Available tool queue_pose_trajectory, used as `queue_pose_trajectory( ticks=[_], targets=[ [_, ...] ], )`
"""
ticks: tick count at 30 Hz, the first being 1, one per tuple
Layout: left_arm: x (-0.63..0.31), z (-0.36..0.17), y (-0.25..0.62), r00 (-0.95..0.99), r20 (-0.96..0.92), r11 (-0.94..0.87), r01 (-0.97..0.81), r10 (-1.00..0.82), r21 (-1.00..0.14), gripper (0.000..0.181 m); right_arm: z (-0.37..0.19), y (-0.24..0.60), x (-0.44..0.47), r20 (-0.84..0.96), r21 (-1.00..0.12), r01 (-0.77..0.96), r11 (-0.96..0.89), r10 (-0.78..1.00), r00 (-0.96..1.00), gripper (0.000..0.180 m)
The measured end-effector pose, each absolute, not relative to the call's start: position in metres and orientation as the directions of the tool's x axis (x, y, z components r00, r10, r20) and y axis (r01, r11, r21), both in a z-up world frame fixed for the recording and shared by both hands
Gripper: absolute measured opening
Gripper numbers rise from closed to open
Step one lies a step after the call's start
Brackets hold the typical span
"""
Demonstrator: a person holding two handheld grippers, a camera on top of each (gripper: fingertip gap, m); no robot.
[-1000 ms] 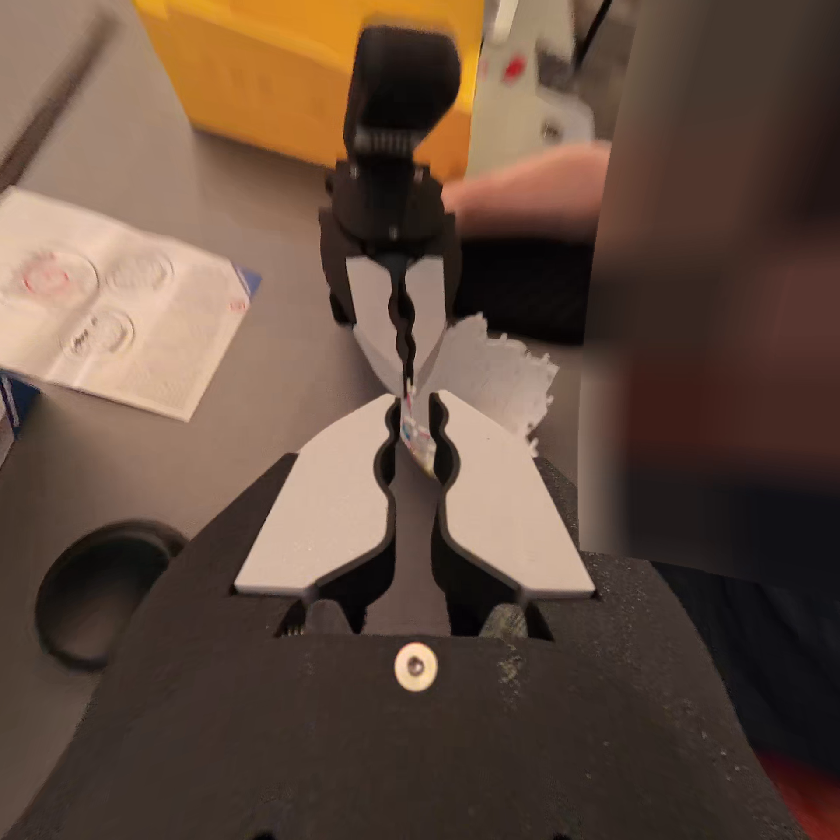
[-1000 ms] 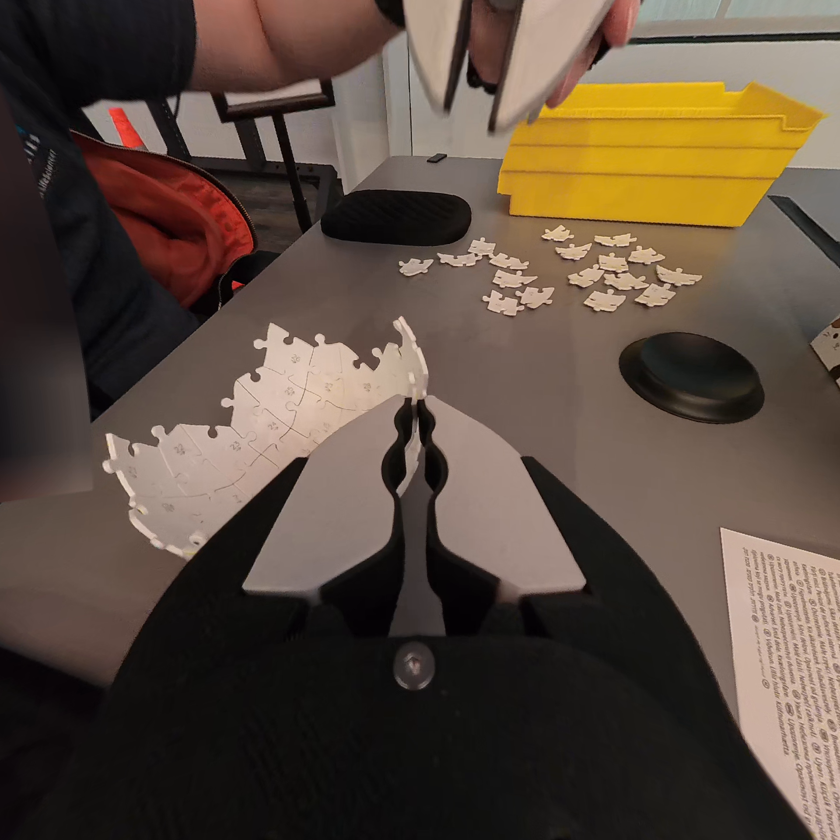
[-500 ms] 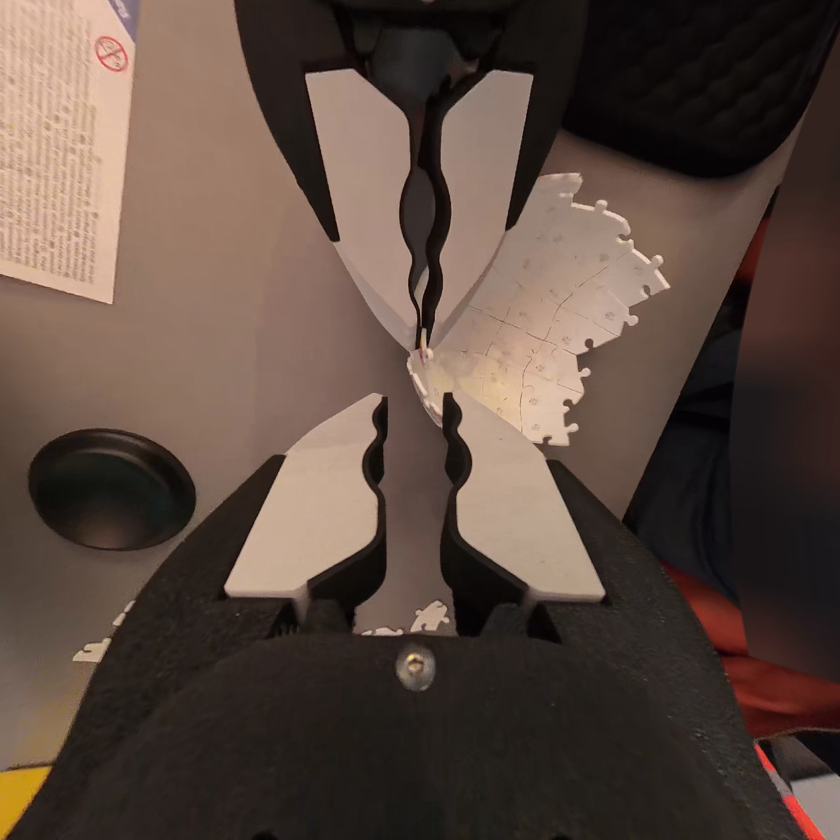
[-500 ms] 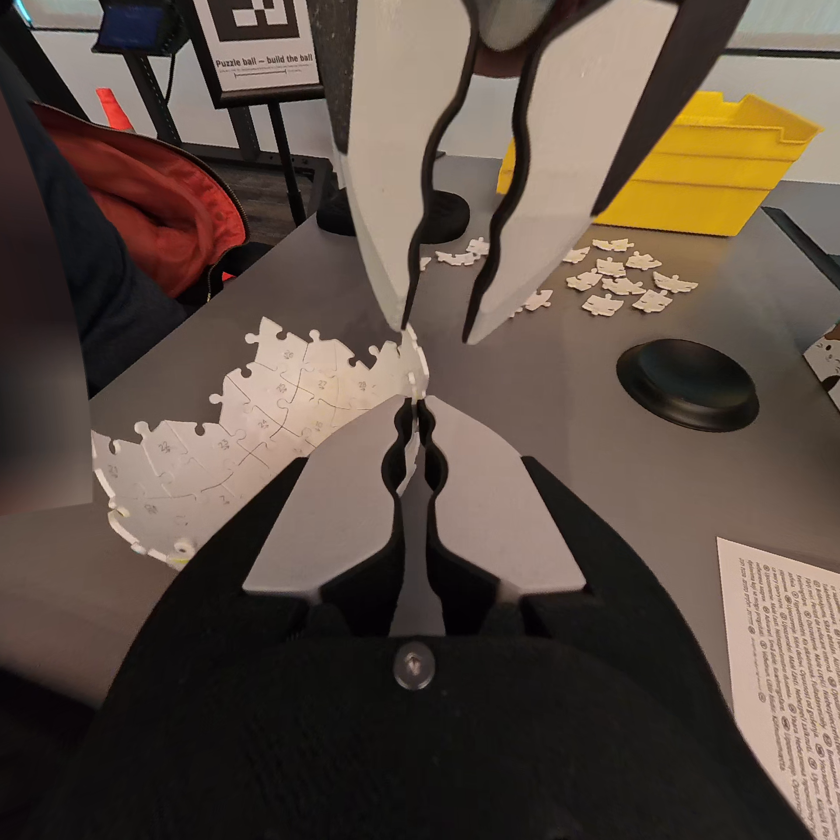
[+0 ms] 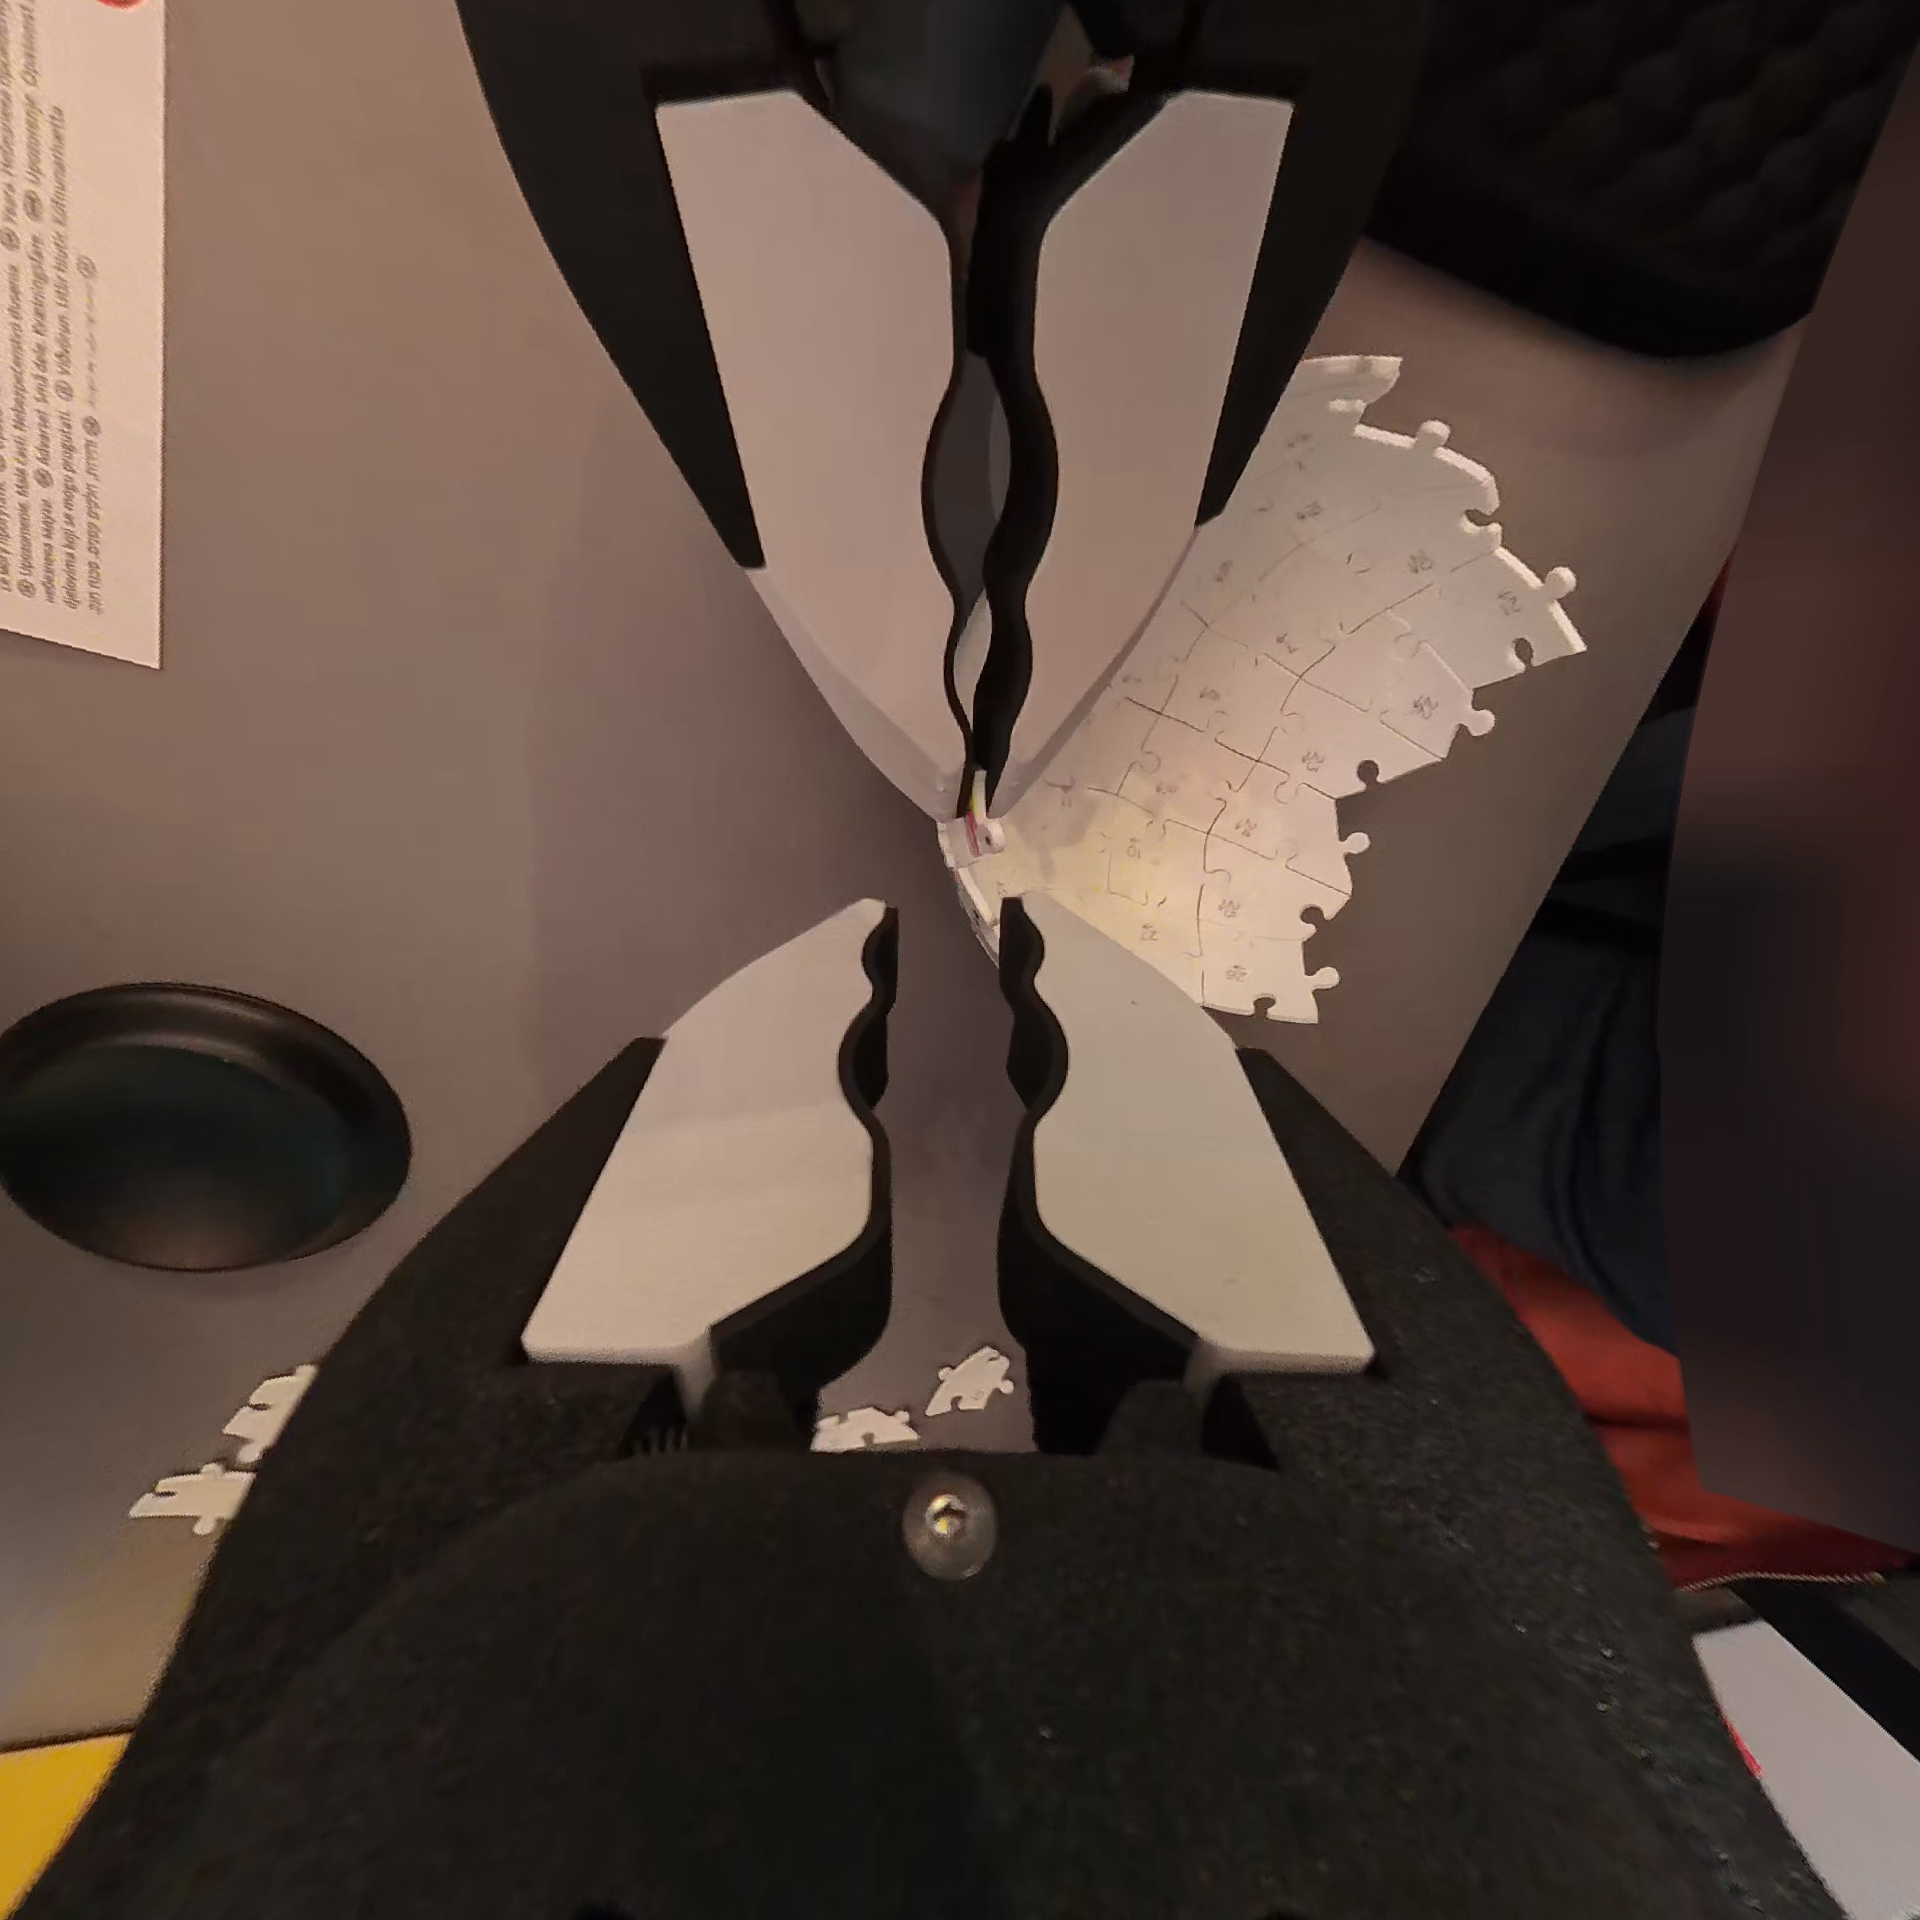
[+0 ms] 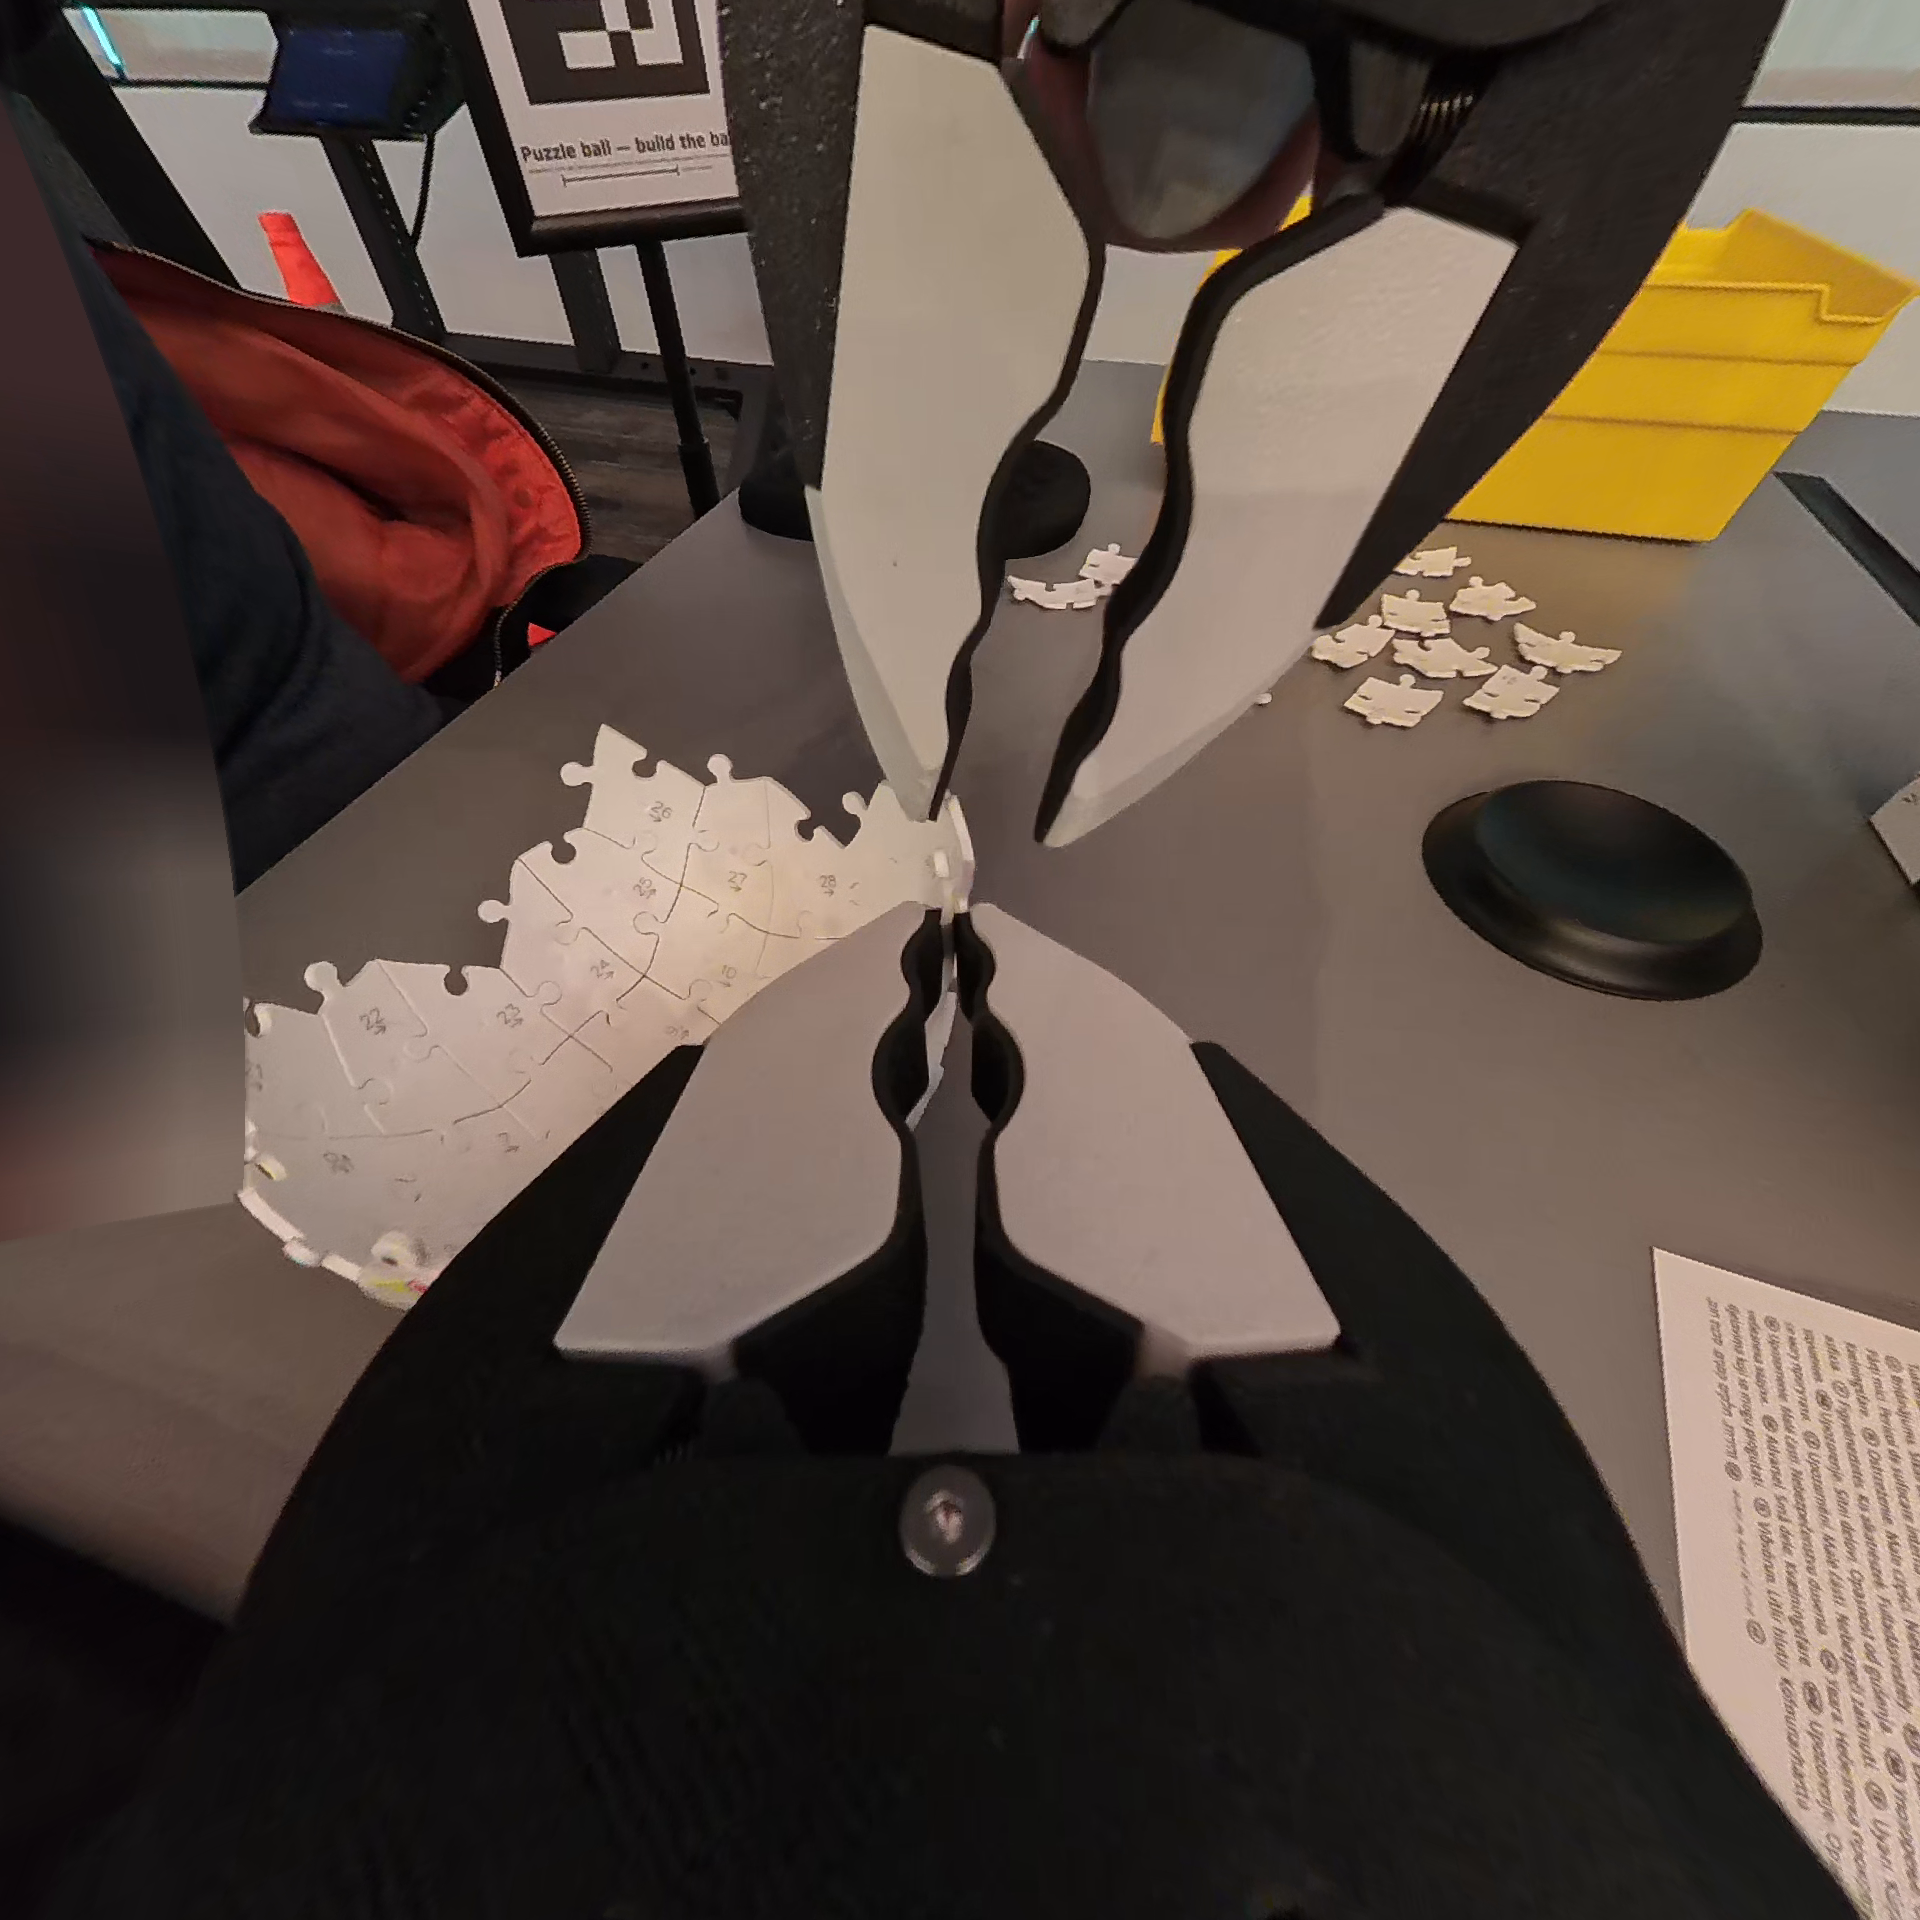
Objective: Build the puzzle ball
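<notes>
A white, curved, partly built puzzle ball shell (image 6: 644,935) rests on the grey table (image 6: 1247,1039). It also shows in the left wrist view (image 5: 1299,727). My right gripper (image 6: 951,923) is shut on the shell's rim, and it shows from above in the left wrist view (image 5: 977,800). My left gripper (image 5: 948,914) is open and empty, pointing down at the same rim. In the right wrist view (image 6: 992,826) one of its fingertips (image 6: 935,805) touches the rim. Loose white pieces (image 6: 1434,655) lie farther back.
A yellow bin (image 6: 1662,416) stands at the back right. A black round cap (image 6: 1590,894) is set in the table. A printed sheet (image 6: 1808,1507) lies at the right. A black pad (image 5: 1662,156) and a red jacket (image 6: 395,457) are at the table's edge. The tips of both grippers are at nearly the same place. The black round cap (image 6: 1590,894) lies around 15 cm away from my left fingertips. It turns up in the left wrist view (image 5: 215,1091) as well.
My left gripper held a small piece a second ago; it has opened and swung in above the shell's rim. My right gripper has stayed shut on the shell.
</notes>
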State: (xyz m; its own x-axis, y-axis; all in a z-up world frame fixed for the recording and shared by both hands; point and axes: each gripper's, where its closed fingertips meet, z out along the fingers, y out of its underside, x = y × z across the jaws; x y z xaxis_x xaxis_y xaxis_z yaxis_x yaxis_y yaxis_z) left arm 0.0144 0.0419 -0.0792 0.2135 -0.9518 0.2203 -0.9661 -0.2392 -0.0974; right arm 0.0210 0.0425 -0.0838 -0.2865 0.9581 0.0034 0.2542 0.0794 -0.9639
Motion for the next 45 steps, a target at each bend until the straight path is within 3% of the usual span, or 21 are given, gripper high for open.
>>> queue_pose_trajectory(
  ticks=[7,34,45],
  targets=[
    [0.017,-0.079,0.042,0.204,0.221,-0.23,-0.968,-0.954,-0.096,0.006,-0.083,0.044,0.02,-0.018,-0.965,0.256,0.055,0.962,-0.272,0.003],
    [0.015,-0.086,0.048,0.197,0.221,-0.215,-0.975,-0.955,-0.06,0.015,-0.085,0.053,0.029,-0.112,-0.957,0.289,-0.04,0.965,-0.237,0.003],
    [0.017,-0.091,0.049,0.166,0.21,-0.182,-0.981,-0.964,-0.06,0.003,-0.085,0.053,0.029,-0.127,-0.955,0.293,-0.053,0.962,-0.242,0.003]
  ],
)
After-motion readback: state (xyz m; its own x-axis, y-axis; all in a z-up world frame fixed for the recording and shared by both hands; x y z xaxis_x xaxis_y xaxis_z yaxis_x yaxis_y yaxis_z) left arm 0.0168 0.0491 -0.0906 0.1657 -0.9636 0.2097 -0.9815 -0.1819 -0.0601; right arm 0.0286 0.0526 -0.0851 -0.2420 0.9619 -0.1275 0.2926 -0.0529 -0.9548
